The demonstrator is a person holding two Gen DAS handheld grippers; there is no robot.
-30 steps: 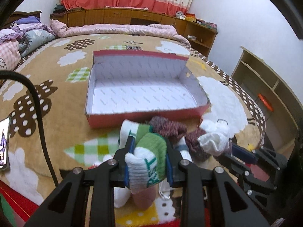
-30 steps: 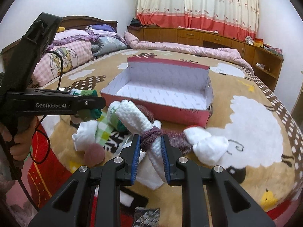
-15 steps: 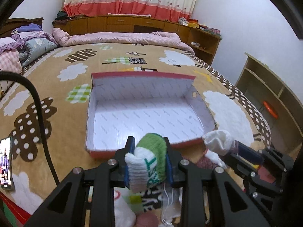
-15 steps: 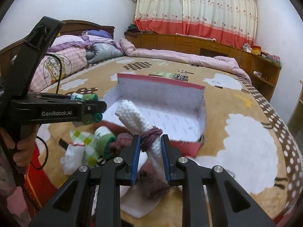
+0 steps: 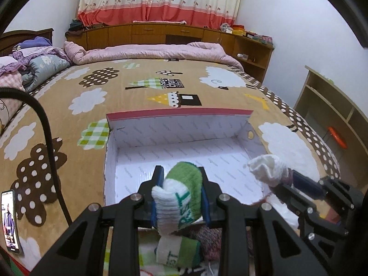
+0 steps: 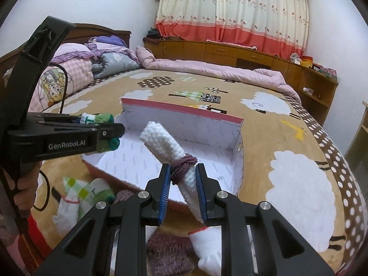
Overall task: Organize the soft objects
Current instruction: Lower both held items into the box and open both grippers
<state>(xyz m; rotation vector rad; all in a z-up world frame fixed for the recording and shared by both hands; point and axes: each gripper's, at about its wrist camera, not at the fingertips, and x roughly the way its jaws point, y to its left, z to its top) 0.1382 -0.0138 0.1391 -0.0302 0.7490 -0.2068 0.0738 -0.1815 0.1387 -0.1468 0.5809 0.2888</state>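
Since a second ago both held bundles have travelled from above the loose heap of socks to above the box (image 5: pixel 179 115), whose open mouth now fills the middle of both views where earlier its near wall stood ahead of the fingers. The green-and-white sock roll (image 5: pixel 178 201) is clenched between the blue pads of the left gripper (image 5: pixel 180 197), hanging over the box's near-left part, its green end up and away from the camera, its white cuff toward it; its long axis runs along the fingers. The white sock roll (image 6: pixel 170 147), bound by a maroon band at the grip, is pinched in the right gripper (image 6: pixel 182 191). It slants up and to the left over the box's near-right part, its knitted end raised above the floor of the box.

The box is red outside and white inside, and its floor, where it can be seen, shows nothing lying in it. On the near side of the box, lower in the views, the remaining socks (image 6: pixel 89 191) lie on the bed (image 6: pixel 264 124). To the left of the box a phone (image 5: pixel 9 220) rests at the bed's edge.
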